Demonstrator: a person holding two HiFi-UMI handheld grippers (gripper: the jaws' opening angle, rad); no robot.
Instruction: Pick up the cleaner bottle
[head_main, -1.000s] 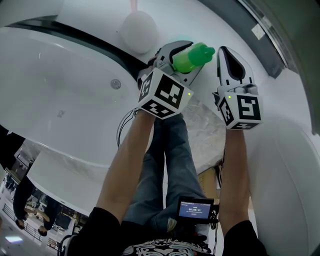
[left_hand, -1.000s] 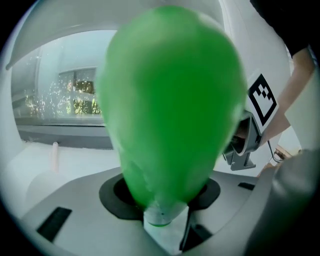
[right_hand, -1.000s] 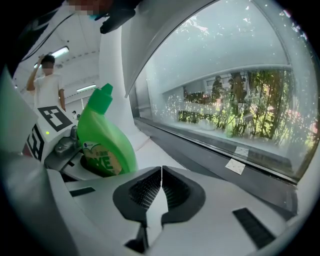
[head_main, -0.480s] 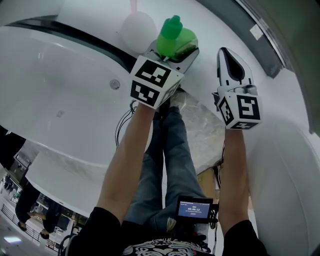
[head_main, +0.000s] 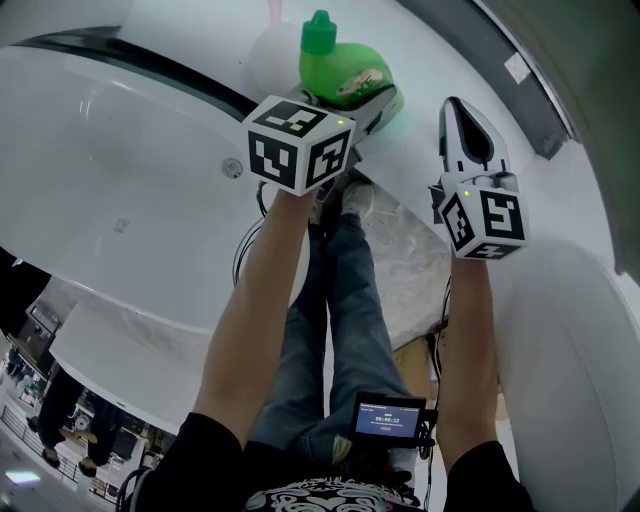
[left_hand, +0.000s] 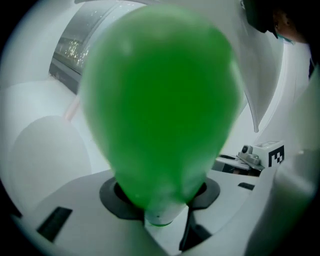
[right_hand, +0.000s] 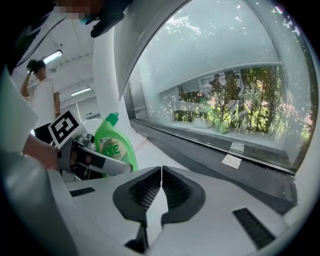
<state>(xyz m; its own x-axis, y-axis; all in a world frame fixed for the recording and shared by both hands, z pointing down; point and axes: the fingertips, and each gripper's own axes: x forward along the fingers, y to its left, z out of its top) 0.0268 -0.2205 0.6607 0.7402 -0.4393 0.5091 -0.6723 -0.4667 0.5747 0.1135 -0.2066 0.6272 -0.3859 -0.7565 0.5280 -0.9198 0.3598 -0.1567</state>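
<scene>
The green cleaner bottle (head_main: 342, 68) stands upright with its cap on top, held up over the white ledge. My left gripper (head_main: 368, 100) is shut on its body. In the left gripper view the bottle (left_hand: 160, 100) fills most of the picture and sits between the dark pads (left_hand: 112, 192). In the right gripper view the bottle (right_hand: 114, 144) shows its label, with the left gripper (right_hand: 95, 161) clamped across it. My right gripper (head_main: 462, 112) hangs to the right of the bottle, apart from it. Its jaws (right_hand: 161, 186) are shut with nothing between them.
A white bathtub (head_main: 130, 170) curves away at the left, with a drain fitting (head_main: 232, 168) in its wall. A white rounded object (head_main: 270, 55) sits behind the bottle. A dark window sill with a paper tag (right_hand: 231, 161) runs at the right. A person (right_hand: 42, 90) stands far off.
My left gripper has rolled and drifted left. The bottle in it has swung from lying with its cap pointing right to standing upright. The right gripper has kept still.
</scene>
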